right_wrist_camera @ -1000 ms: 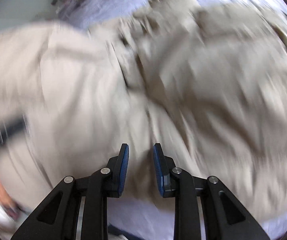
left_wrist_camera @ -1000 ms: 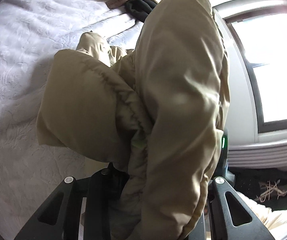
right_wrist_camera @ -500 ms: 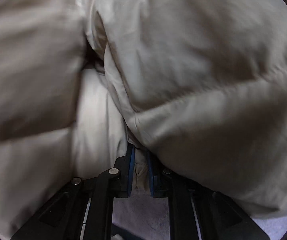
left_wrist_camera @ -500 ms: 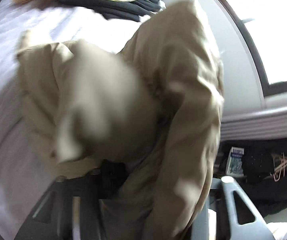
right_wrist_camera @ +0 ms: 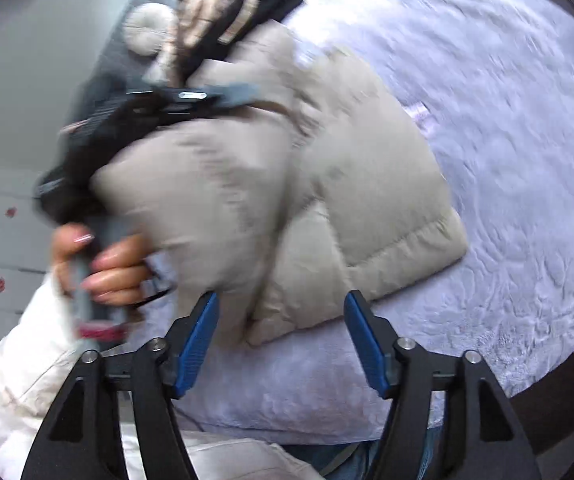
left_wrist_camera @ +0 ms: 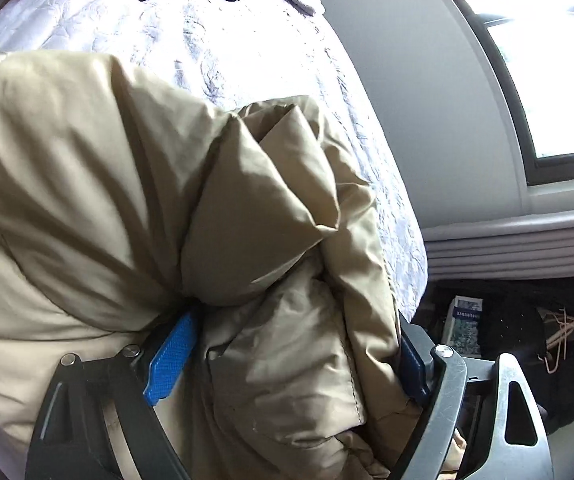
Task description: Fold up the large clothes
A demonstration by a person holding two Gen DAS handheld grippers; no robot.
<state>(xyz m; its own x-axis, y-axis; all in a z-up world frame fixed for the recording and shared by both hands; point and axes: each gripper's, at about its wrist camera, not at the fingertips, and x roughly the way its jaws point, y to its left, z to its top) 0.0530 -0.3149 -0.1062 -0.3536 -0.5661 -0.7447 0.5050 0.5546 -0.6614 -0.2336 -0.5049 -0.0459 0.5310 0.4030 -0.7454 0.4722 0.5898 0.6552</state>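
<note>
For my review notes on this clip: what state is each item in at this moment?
Beige puffer jacket: folded into a bundle, lying on the bed.
Left gripper: jaws just opened wide, jacket fabric bunched between them.
Right gripper: just opened, nothing between its jaws, clear of the jacket.
White bedspread: spread flat, wrinkled.

Both wrist cameras look steeply down along their fingers: the left pressed close against the beige jacket (left_wrist_camera: 135, 208), the right farther back, sharing jacket and bed (right_wrist_camera: 487, 120).

Left gripper (left_wrist_camera: 287, 360) jaws, just opening, straddle beige puffer jacket (left_wrist_camera: 99, 200) on bedspread (left_wrist_camera: 247, 48).
</note>
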